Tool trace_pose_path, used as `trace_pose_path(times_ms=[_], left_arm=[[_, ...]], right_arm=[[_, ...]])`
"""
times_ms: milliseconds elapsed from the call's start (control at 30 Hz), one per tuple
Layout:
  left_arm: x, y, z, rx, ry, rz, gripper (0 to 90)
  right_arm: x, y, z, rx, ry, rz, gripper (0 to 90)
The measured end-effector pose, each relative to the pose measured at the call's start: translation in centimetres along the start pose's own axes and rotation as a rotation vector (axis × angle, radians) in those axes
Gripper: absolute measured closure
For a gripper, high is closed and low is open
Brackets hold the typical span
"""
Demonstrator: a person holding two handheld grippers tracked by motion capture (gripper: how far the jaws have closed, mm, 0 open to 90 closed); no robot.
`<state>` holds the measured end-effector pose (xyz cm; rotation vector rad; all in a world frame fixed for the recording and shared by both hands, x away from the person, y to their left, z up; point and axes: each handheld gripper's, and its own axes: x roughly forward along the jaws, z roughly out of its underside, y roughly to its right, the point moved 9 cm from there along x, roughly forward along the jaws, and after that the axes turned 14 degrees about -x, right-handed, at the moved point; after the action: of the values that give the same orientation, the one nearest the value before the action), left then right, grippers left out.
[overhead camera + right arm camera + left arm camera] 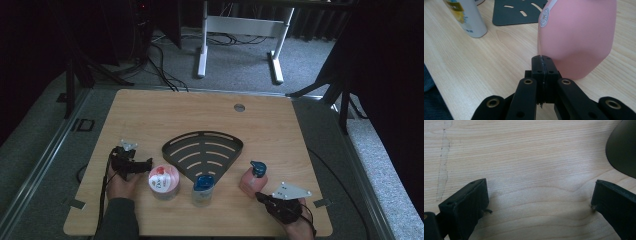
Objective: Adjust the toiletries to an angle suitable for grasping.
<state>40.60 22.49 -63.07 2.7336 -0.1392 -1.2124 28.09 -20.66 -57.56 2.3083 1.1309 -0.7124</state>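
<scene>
Overhead arrangement on a light wooden bench [150, 115]. At centre lies a flat, black, fan-shaped rack [202, 152] with curved slots, its narrow end toward the person. Three containers stand in a row along the near side: a round tub with a red-and-white lid [163, 182] at left, a pale bottle with a blue cap [203, 189] just at the rack's tip, and a pink pump bottle with a blue dispenser [253, 179] at right.

Left hand-held gripper [131, 165] — held low over the bench just beside the tub, its tips pointing toward it. In the left gripper view its jaws stand wide apart with bare wood between them, and a dark curved edge [622, 150] shows at upper right.

Right hand-held gripper [264, 198] — at the near right of the bench, just short of the pink pump bottle [576, 37]. In the right gripper view its jaws are pressed together with nothing between them, tips close against the bottle's lower side; whether they touch cannot be told.
</scene>
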Motion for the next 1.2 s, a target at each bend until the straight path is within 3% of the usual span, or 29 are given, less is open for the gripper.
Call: trace_pose_path(times_ms=[633,1200], left_arm=[[0.0,0.0,0.0,0.0,0.001,0.0,1.2],[0.0,0.0,0.0,0.0,0.001,0.0,1.2]], right_arm=[[2.0,3.0,-1.0,-0.03,-0.017,0.033,90.0],[3.1,4.9,-1.4,-0.026,-0.023,0.056,89.9]])
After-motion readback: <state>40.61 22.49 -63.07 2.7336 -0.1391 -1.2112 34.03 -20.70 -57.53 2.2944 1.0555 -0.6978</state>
